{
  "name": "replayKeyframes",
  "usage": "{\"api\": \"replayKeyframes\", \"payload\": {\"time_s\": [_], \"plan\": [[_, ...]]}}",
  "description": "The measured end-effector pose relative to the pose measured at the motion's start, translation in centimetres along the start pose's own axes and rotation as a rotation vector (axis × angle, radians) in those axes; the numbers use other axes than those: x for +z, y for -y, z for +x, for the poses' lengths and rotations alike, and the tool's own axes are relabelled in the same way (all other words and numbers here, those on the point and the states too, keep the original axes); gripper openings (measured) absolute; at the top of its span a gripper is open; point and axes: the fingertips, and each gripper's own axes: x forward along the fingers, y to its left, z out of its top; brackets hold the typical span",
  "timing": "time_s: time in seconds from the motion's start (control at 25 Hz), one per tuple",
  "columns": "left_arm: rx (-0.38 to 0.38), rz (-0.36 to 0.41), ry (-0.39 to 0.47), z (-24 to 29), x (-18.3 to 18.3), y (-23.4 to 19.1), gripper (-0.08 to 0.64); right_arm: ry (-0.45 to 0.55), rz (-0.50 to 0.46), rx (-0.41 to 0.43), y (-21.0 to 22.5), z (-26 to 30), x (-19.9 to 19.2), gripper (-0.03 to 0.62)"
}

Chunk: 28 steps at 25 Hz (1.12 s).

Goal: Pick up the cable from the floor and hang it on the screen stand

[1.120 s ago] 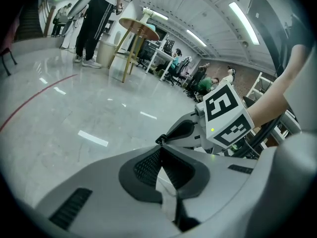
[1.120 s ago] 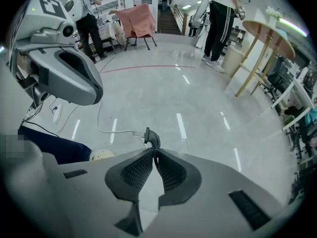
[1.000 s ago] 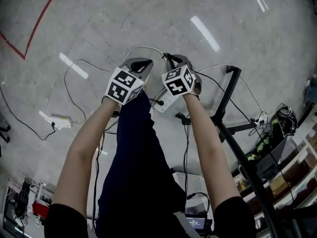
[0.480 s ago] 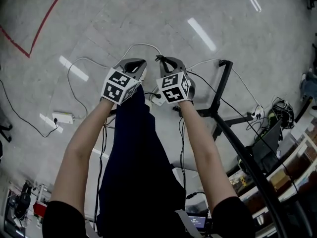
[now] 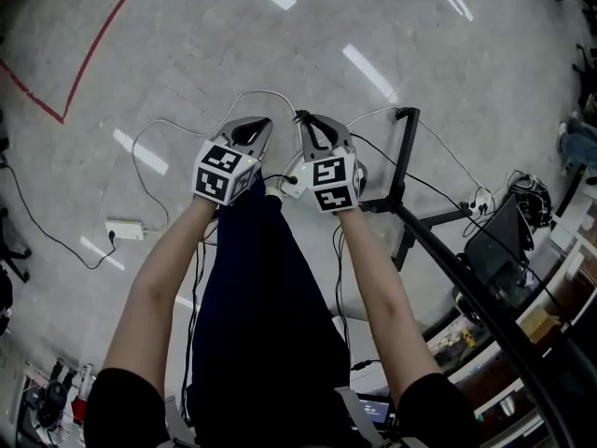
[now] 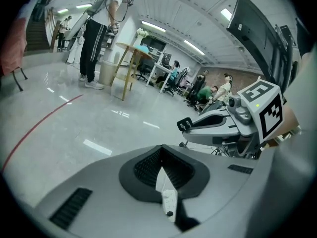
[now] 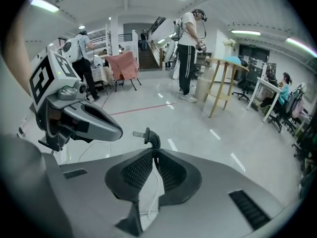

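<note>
My right gripper [image 5: 304, 121] is shut on the angled plug end of a black cable [image 5: 300, 117], held well above the floor. In the right gripper view the plug [image 7: 150, 137] sticks up out of the closed jaws of the right gripper [image 7: 153, 153]. The cable trails right, past the black screen stand [image 5: 401, 171]. That stand's floor bar lies just right of the gripper, and its post slants to the lower right. My left gripper [image 5: 263, 122] is held beside it, a little to the left, and is shut with nothing in it [image 6: 161, 163].
A white cable [image 5: 261, 92] loops on the floor ahead, and a white power strip [image 5: 124, 230] lies at the left. Shelves and tangled gear [image 5: 522, 213] crowd the right side. A red floor line [image 5: 93, 49] runs at the upper left. People and a wooden high table [image 7: 223, 83] stand farther off.
Both grippers keep their state and stay side by side. The right gripper has turned to point more straight ahead. The stand's floor bar now shows closer to it in the head view.
</note>
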Motion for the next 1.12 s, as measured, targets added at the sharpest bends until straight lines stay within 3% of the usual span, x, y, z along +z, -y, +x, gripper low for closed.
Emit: {"api": "replayKeyframes", "payload": {"time_s": [0.44, 0.92, 1.12], "plan": [[-0.046, 0.084, 0.106, -5.1, 7.8, 7.2, 0.008, 0.174, 0.105, -0.069, 0.3, -10.5, 5.9, 0.055], [-0.156, 0.043, 0.139, -10.0, 11.5, 15.9, 0.008, 0.359, 0.167, -0.188, 0.7, -22.6, 11.8, 0.055], [-0.18, 0.104, 0.151, -12.0, 13.7, 19.8, 0.008, 0.402, 0.153, -0.242, 0.6, -27.6, 13.0, 0.055]]}}
